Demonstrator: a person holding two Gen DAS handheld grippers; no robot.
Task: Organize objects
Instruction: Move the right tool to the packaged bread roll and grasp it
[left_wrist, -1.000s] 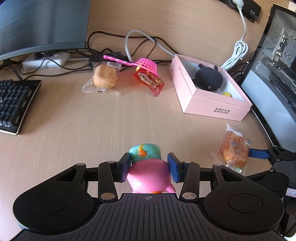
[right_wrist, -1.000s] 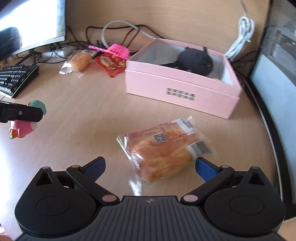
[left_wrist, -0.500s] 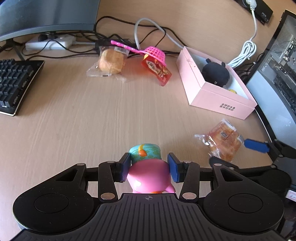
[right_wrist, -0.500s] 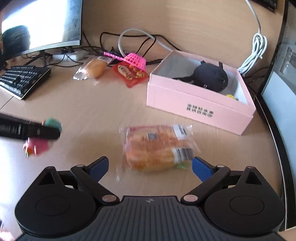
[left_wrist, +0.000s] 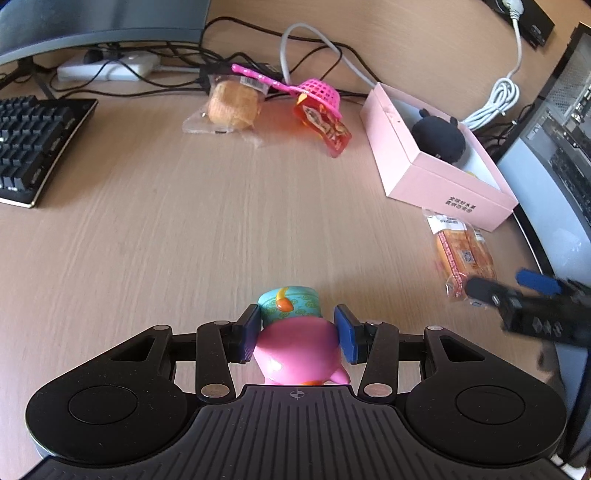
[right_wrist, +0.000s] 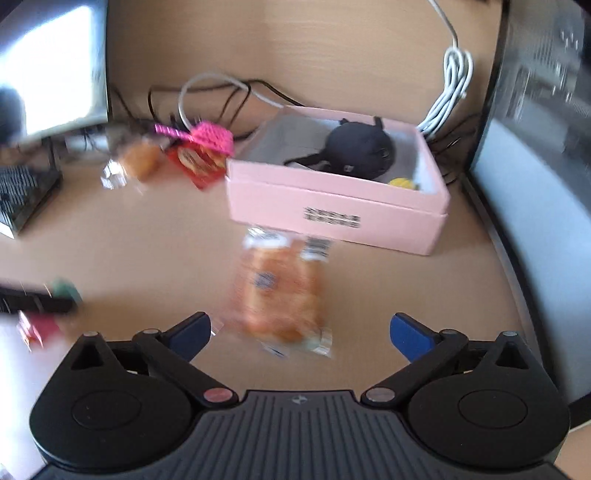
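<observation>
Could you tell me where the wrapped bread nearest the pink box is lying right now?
The wrapped bread lies on the desk just before the pink box, ahead of the right gripper.

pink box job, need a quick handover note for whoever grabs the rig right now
Left hand-held gripper: shut on the pink toy, held above the desk.
Right hand-held gripper: jaws opening, pads touching nothing; the bread packet lies on the desk just ahead, between them.
Pink box: already holds the black plush and a small yellow item.
Left outside: pink toy, bread packet, second bread packet, red snack pouch, pink strainer.
</observation>
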